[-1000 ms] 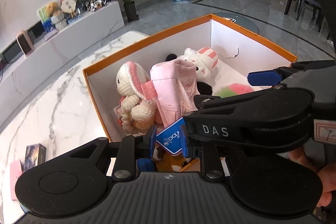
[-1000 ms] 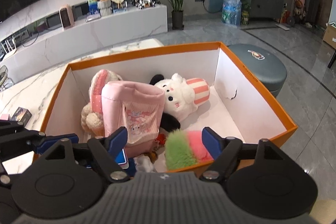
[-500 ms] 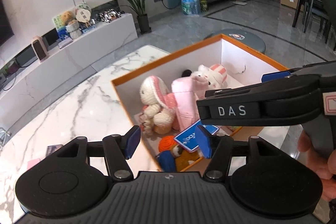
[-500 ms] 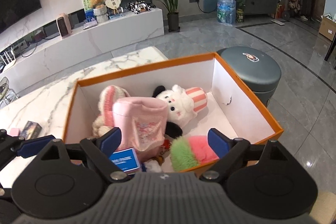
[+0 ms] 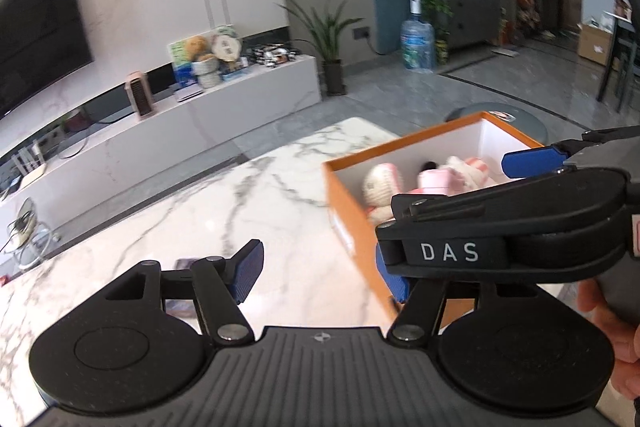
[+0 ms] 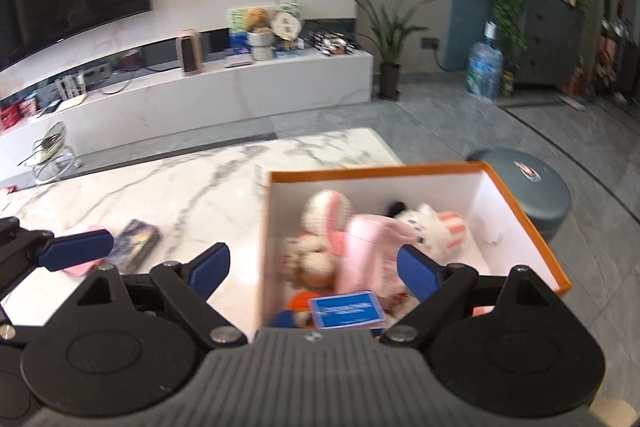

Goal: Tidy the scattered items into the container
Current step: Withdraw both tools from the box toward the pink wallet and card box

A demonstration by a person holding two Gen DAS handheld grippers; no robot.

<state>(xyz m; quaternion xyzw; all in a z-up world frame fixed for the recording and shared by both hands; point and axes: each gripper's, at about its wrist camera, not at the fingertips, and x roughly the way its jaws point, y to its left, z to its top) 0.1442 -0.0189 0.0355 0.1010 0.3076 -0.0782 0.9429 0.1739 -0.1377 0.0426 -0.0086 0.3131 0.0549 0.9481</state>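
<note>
Nothing sits between the blue-padded jaws of either black gripper: the left gripper [image 5: 322, 277] is opening above the white marble table [image 5: 200, 211], and the right gripper [image 6: 314, 269] hangs wide apart at the near end of the orange cardboard box with white walls [image 6: 516, 203]. Inside it, a flat blue card [image 6: 346, 309] lies face up, long axis across the picture, beside a cream knitted doll [image 6: 320, 223], a pink fabric pouch [image 6: 366, 247] and a white plush with a striped cap [image 6: 432, 231]. Only the right view shows the dark slim packet [image 6: 136, 243] and pink object [image 6: 86, 265] left on the marble, angled away; the left view hides the card behind the other tool.
</note>
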